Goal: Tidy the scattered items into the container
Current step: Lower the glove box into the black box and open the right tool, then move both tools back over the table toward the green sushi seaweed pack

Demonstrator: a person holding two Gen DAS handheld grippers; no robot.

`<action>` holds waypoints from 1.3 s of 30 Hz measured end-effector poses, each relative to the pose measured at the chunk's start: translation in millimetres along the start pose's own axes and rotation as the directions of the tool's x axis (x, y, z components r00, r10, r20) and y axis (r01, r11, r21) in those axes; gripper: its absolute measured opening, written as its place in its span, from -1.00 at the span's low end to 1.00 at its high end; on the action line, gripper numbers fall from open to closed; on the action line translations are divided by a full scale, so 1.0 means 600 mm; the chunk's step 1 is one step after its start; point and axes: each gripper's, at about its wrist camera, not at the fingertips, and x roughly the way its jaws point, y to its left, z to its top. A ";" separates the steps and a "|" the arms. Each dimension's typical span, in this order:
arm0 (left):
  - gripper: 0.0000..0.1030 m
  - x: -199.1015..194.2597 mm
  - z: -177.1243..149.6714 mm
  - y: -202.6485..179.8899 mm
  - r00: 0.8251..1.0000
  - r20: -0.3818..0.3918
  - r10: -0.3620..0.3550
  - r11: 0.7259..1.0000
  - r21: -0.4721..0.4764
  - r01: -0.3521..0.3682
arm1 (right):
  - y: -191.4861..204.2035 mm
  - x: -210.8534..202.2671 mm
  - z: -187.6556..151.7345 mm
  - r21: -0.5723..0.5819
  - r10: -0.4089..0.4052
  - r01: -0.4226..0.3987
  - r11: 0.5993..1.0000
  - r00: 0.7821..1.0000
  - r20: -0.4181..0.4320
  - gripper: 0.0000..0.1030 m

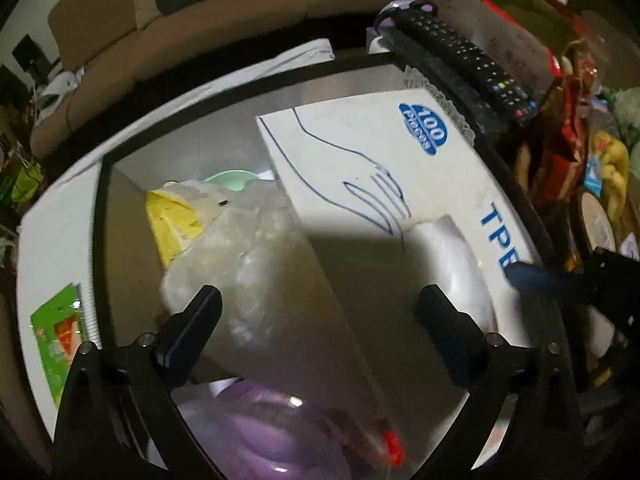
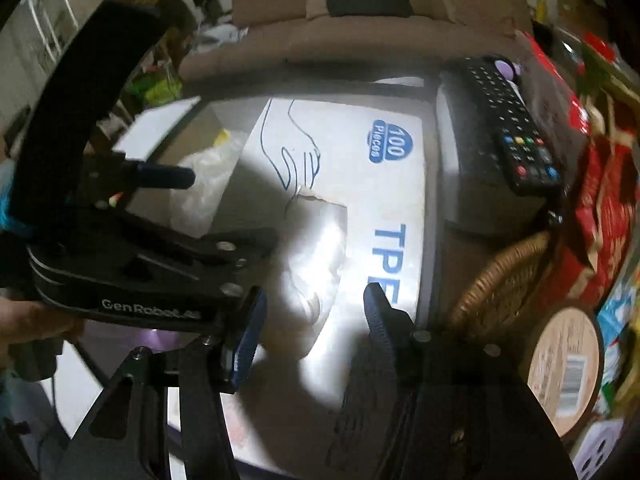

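A tan sofa [image 1: 224,12] backs the cluttered white tabletop [image 1: 48,224], where only the left wrist view shows a crumpled clear plastic bag [image 1: 236,248] and yellow packet [image 1: 176,220] inside the dark-rimmed container [image 1: 100,240]. The white glove box printed "100 Pieces" [image 2: 344,148] lies tilted across the container, ahead of the half-open, empty right gripper [image 2: 312,328]. The left gripper [image 1: 320,304] gapes wide, empty, above the bag; a black remote [image 2: 508,124] lies beside the box.

Left gripper [image 1: 320,300] jaws wide, empty; right gripper [image 2: 314,308] half-open, empty.
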 end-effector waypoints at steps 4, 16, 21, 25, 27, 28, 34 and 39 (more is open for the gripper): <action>1.00 0.030 0.004 0.001 1.000 -0.007 -0.021 0.999 -0.028 0.021 | 0.005 0.012 0.002 -0.039 -0.034 0.033 0.999 0.999 -0.013 0.04; 0.98 -0.136 -0.044 0.045 0.977 0.170 -0.127 0.989 -0.056 0.139 | 0.010 -0.131 -0.005 0.027 0.033 -0.036 0.999 0.991 0.133 0.42; 1.00 -0.258 -0.121 0.121 0.944 0.293 -0.150 0.981 -0.078 0.180 | 0.049 -0.200 -0.008 0.030 0.104 -0.112 0.993 0.975 0.198 0.51; 1.00 -0.314 -0.211 0.225 0.944 0.324 -0.069 0.983 -0.142 0.121 | 0.127 -0.223 -0.013 -0.028 0.210 -0.209 0.977 0.951 0.226 0.59; 1.00 -0.328 -0.269 0.289 0.949 0.315 -0.003 0.978 -0.198 0.069 | 0.180 -0.222 -0.016 -0.055 0.259 -0.253 0.966 0.941 0.220 0.59; 1.00 -0.332 -0.301 0.323 0.952 0.305 0.040 0.972 -0.231 0.034 | 0.209 -0.219 -0.019 -0.067 0.288 -0.280 0.958 0.933 0.215 0.59; 1.00 -0.310 -0.468 0.494 0.964 0.228 0.139 0.895 -0.446 -0.023 | 0.369 -0.141 -0.041 -0.091 0.408 -0.399 0.913 0.902 0.140 0.60; 1.00 -0.255 -0.579 0.595 0.971 0.191 0.146 0.798 -0.602 -0.002 | 0.478 -0.030 -0.063 -0.082 0.422 -0.417 0.905 0.905 0.060 0.60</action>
